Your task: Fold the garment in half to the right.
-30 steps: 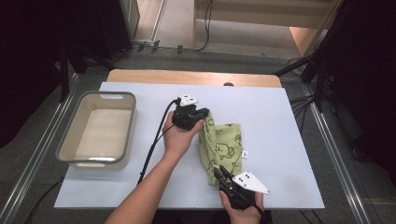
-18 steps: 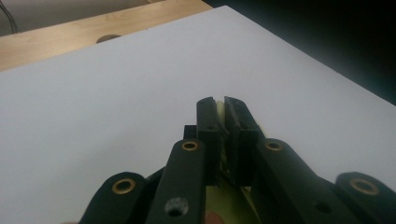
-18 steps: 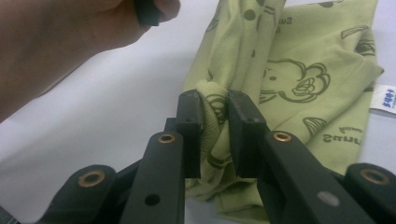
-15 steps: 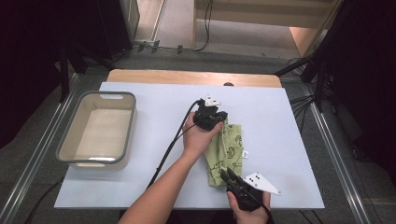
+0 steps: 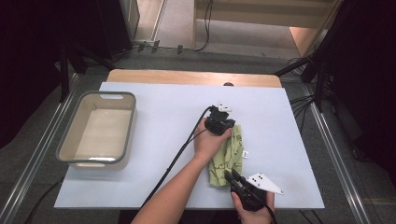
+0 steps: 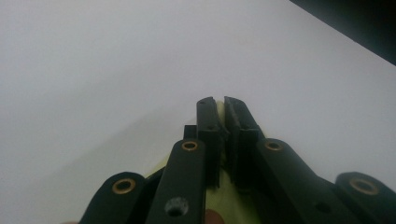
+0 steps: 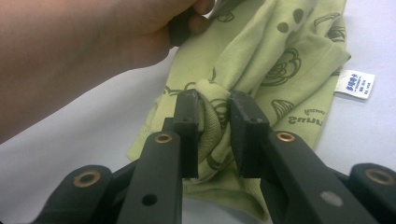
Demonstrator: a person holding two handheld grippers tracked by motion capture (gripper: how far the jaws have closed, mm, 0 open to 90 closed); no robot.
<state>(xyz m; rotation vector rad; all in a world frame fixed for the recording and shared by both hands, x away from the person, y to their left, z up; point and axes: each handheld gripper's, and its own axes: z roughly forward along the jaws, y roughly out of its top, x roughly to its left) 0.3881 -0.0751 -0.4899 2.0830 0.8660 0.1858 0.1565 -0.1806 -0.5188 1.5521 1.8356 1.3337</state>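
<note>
A light-green printed cloth lies bunched on the white table, right of centre. My left gripper is at the cloth's far end, held by a hand that covers part of the fabric. In the left gripper view its jaws are shut on a thin edge of the cloth. My right gripper is at the cloth's near end. In the right gripper view its jaws hold a gathered fold of the cloth; they have just been opening slightly, and the fold still fills the gap.
A grey-rimmed plastic basin stands at the table's left side. The cloth's white label sticks out on its right edge. The left gripper's black cable runs along the forearm. The table's front edge lies close by.
The left hand has carried its gripper rightward and a little lower, drawing the cloth's far end with it. The cloth now looks narrower. The right gripper has barely shifted.
</note>
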